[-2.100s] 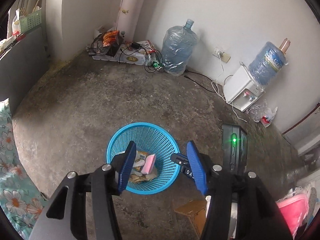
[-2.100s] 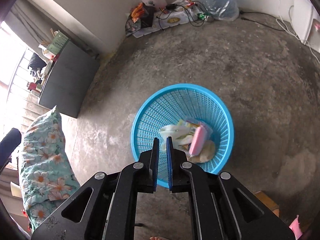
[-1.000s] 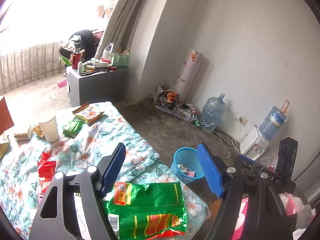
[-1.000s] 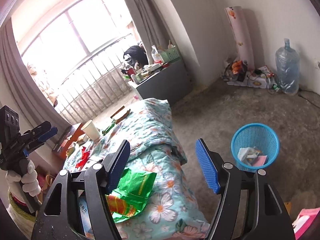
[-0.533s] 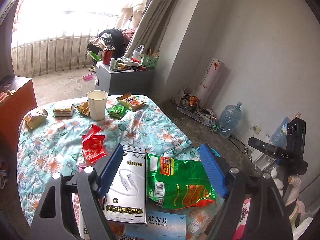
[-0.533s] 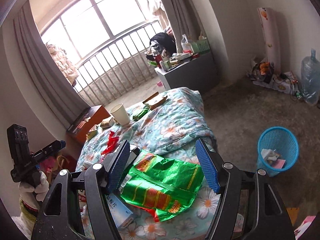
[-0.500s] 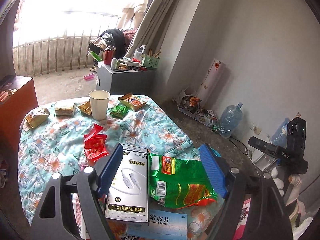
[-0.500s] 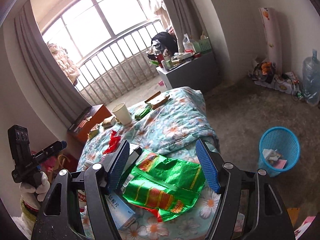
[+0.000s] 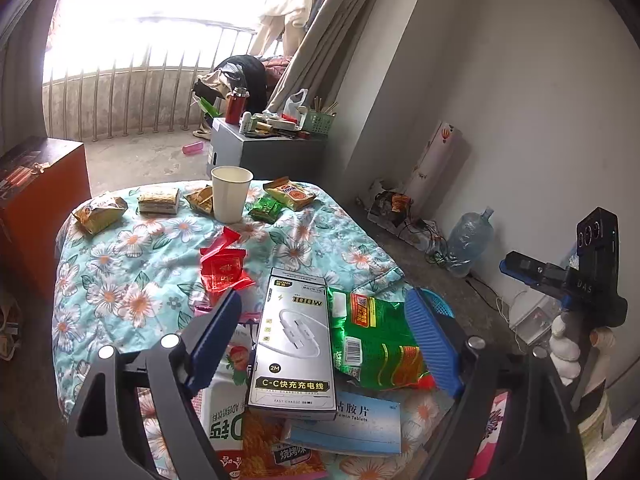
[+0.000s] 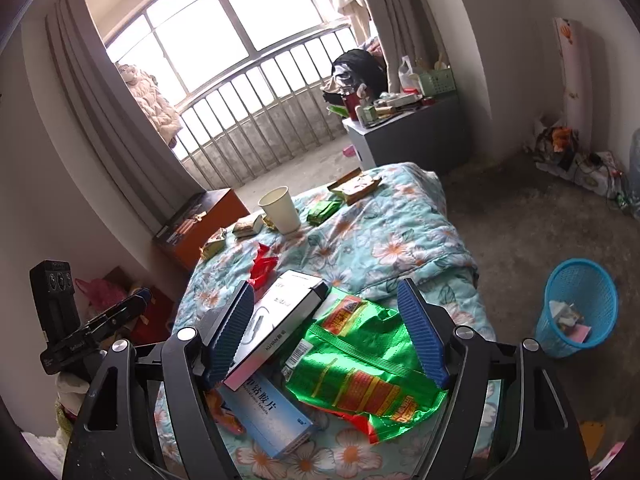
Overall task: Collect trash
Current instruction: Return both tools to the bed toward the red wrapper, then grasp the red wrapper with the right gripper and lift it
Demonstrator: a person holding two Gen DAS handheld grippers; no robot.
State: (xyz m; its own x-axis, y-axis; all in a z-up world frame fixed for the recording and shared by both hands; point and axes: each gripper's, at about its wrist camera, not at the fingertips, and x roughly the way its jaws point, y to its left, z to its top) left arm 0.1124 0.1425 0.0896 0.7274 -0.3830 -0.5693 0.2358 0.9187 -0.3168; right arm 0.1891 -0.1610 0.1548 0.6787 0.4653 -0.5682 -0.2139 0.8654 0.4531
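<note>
Trash lies on a floral quilt [image 9: 120, 256] [image 10: 400, 240]. Nearest are a green snack bag [image 9: 376, 340] [image 10: 356, 368], a white cable box [image 9: 294, 340] [image 10: 276, 320] and a pale blue tablet box [image 9: 360, 420] [image 10: 268, 416]. My left gripper [image 9: 324, 336] is open and empty above the white box. My right gripper [image 10: 332, 336] is open and empty above the green bag. A red wrapper [image 9: 224, 268] [image 10: 264, 264] lies farther back. The blue trash basket [image 10: 576, 312] stands on the floor at the right, with trash inside; only its rim shows in the left wrist view [image 9: 438, 304].
A paper cup [image 9: 230, 192] [image 10: 280, 208], a small green packet [image 9: 266, 208] and several snack packs [image 9: 158, 200] sit at the quilt's far end. A grey cabinet [image 10: 416, 136] and an orange-brown box [image 9: 36, 192] stand beyond. A water jug [image 9: 468, 244] stands by the wall.
Both grippers swung from over the blue basket to the quilt and came in over the green bag and boxes. The right jaws, shut over the basket, are now open.
</note>
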